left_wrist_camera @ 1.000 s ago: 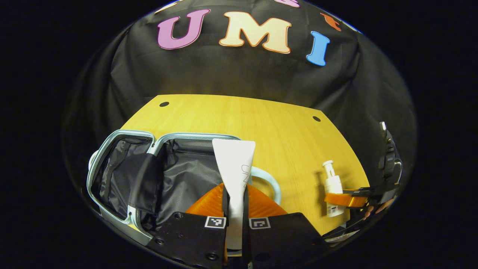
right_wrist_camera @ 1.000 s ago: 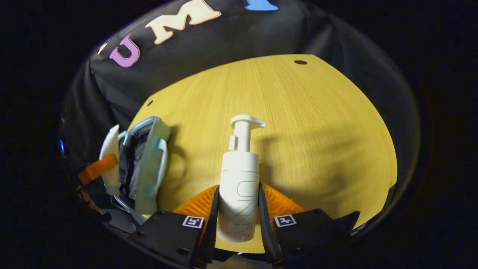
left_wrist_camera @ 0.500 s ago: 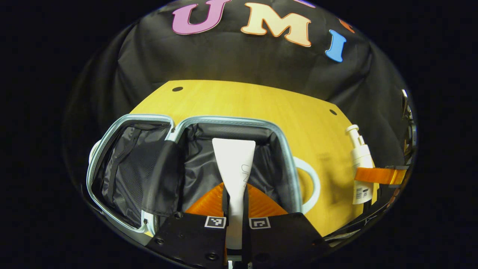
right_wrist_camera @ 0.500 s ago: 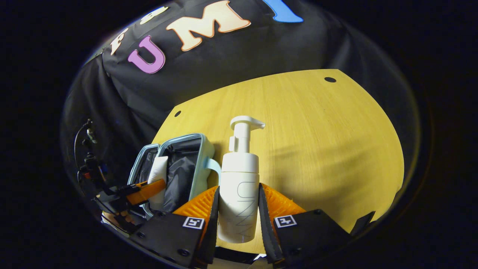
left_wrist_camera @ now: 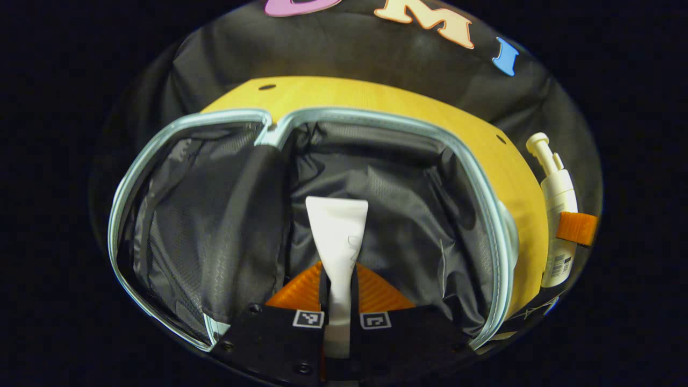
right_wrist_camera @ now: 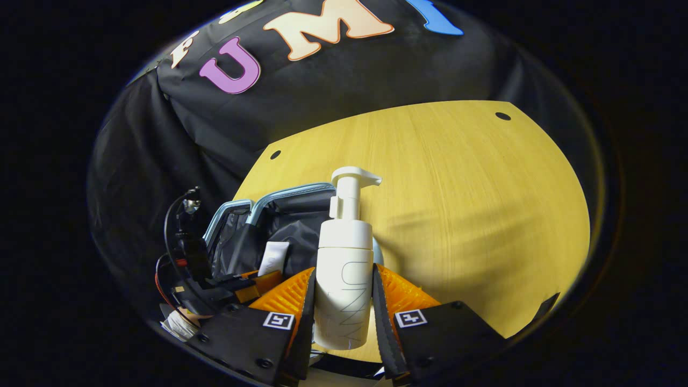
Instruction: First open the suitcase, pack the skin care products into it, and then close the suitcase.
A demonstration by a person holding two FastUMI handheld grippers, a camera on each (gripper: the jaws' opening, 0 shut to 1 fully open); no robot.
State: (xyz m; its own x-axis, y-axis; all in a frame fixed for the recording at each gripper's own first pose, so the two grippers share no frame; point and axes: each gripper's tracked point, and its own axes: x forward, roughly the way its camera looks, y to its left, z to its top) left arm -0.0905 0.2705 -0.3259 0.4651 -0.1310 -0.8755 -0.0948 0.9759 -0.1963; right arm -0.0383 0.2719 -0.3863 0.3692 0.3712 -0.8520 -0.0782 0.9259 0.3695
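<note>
A: Quickly, risks? Left gripper (left_wrist_camera: pixel 339 301) is clamped on the tube (left_wrist_camera: pixel 337 236), hanging over the open suitcase (left_wrist_camera: pixel 486 177), above its right half.

B: Dropped high, it may bounce out. Right gripper (right_wrist_camera: pixel 339 301) is clamped on the pump bottle (right_wrist_camera: pixel 344 269) beside the suitcase's right rim; the two could collide.

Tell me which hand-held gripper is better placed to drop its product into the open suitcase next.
Left. The left hand-held gripper holds the white tube over the suitcase lining; the pump bottle sits beside it, above the table.
</note>
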